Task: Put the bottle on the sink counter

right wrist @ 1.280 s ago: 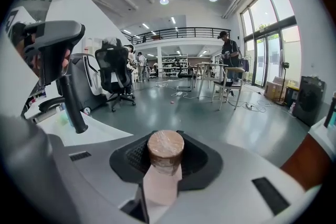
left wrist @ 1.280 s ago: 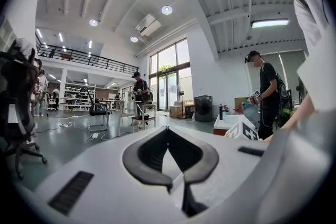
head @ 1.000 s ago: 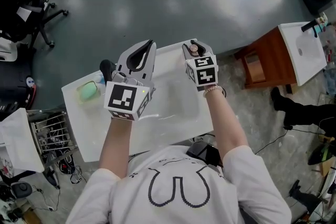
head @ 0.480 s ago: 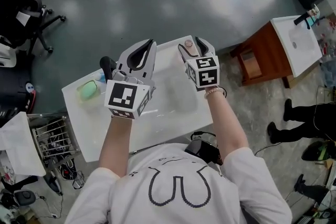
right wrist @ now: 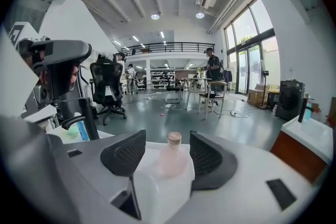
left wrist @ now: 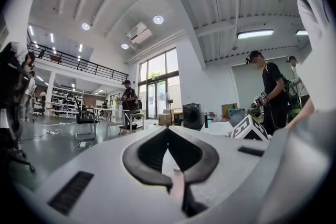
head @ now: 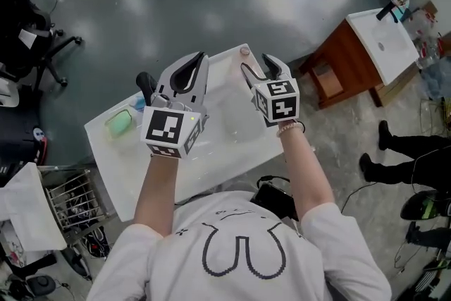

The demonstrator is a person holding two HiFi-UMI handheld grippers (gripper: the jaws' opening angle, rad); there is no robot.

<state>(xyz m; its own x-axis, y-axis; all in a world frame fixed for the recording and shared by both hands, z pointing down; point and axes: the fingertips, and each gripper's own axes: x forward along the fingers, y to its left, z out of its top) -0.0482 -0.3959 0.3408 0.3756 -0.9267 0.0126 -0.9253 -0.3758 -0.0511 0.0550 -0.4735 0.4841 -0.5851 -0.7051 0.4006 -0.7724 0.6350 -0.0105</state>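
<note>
A small pale pink bottle (head: 244, 51) with a cork-coloured cap stands upright on the far corner of the white sink counter (head: 123, 166). My right gripper (head: 261, 70) is just behind it, raised a little. Its jaws have just been opening and now stand wide. In the right gripper view the bottle (right wrist: 170, 157) shows between and beyond the spread pads (right wrist: 126, 152), which do not touch it. My left gripper (head: 194, 67) hovers over the basin's left side, pointing level, its black pads (left wrist: 144, 152) closed tip to tip with nothing held.
A black faucet (head: 146, 87), a green soap dish (head: 118, 122) and a blue item stand on the counter's left. A second white sink on a wooden cabinet (head: 380, 46) is at the right. A wire rack (head: 70, 197) and an office chair (head: 35, 46) are left.
The right gripper has let go of the bottle, opened wide and drawn back and up; the bottle stays standing on the counter's far corner. The left gripper rose slightly.
</note>
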